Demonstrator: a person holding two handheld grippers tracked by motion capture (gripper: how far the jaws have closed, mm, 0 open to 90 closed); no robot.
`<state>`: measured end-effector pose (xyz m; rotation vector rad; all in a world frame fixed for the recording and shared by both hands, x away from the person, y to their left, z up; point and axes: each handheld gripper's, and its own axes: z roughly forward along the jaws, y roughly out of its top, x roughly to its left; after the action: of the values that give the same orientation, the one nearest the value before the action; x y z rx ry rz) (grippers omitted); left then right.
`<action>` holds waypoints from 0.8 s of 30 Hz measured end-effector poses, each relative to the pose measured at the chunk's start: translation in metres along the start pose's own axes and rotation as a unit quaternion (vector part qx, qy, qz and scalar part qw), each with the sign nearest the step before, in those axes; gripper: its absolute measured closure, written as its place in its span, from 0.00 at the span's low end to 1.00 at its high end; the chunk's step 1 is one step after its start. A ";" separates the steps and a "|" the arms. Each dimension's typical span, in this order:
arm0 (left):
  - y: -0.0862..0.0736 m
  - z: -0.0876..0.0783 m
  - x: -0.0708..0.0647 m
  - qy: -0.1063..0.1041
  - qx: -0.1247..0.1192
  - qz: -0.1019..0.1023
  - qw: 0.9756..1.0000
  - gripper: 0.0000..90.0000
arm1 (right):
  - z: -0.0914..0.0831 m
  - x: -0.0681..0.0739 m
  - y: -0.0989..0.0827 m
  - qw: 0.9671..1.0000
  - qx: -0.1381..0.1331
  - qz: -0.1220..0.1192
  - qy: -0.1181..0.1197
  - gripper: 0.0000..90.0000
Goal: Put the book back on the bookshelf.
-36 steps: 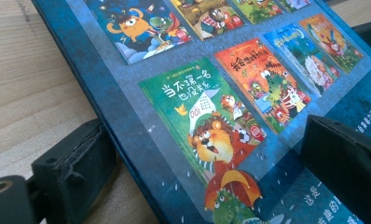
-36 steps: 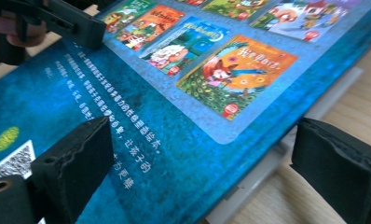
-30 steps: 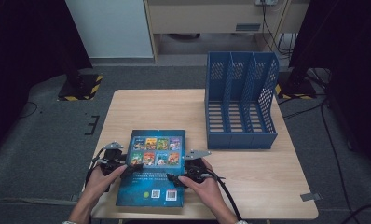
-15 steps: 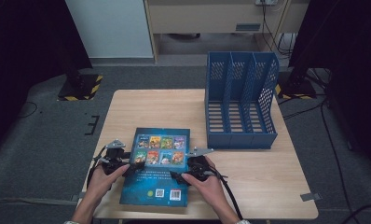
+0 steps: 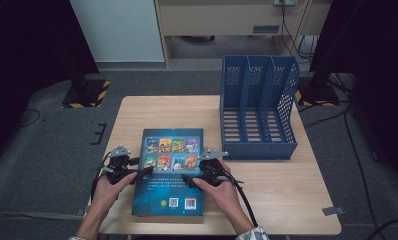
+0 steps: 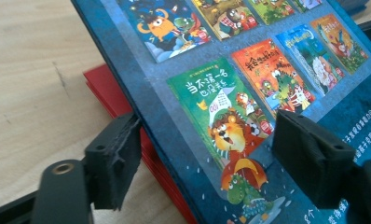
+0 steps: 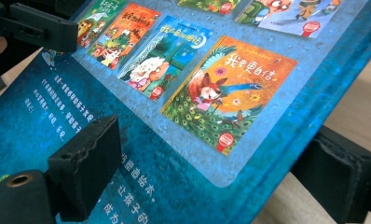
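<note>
Near the front edge of the worktop (image 5: 287, 200) lies one blue book (image 5: 169, 195), its long axis running away from the person, on top of a red book (image 6: 104, 88). One tool straddles each long edge: the left tool (image 5: 139, 172) and right tool (image 5: 189, 179), each with one jaw over the cover and one under the edge. Both have just been closing, pads not yet pressing. One blue file rack (image 5: 257, 107) with three slots stands behind, to the right, nearer the right tool.
</note>
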<state>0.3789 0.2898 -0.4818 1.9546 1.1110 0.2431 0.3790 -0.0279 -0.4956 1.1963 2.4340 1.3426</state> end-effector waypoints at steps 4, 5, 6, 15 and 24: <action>0.005 -0.001 0.000 0.005 -0.002 0.004 1.000 0.29 | -0.002 -0.001 0.007 1.000 0.002 -0.002 -0.003 0.16; 0.008 -0.003 -0.001 0.008 -0.004 0.007 1.000 0.29 | -0.003 -0.002 0.011 1.000 0.003 -0.006 -0.006 0.18; 0.008 -0.003 -0.001 0.008 -0.004 0.007 1.000 0.30 | -0.003 -0.002 0.011 1.000 0.003 -0.006 -0.006 0.18; 0.021 -0.015 -0.003 0.018 -0.027 0.027 0.999 0.37 | -0.013 0.000 0.033 1.000 0.003 -0.024 -0.020 0.23; 0.032 -0.027 -0.001 0.025 -0.035 0.042 0.998 0.48 | -0.020 -0.002 0.055 0.999 -0.006 -0.035 -0.030 0.31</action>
<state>0.3836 0.2974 -0.4407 1.9437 1.0409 0.3736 0.4035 -0.0265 -0.4424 1.1200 2.3989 1.2815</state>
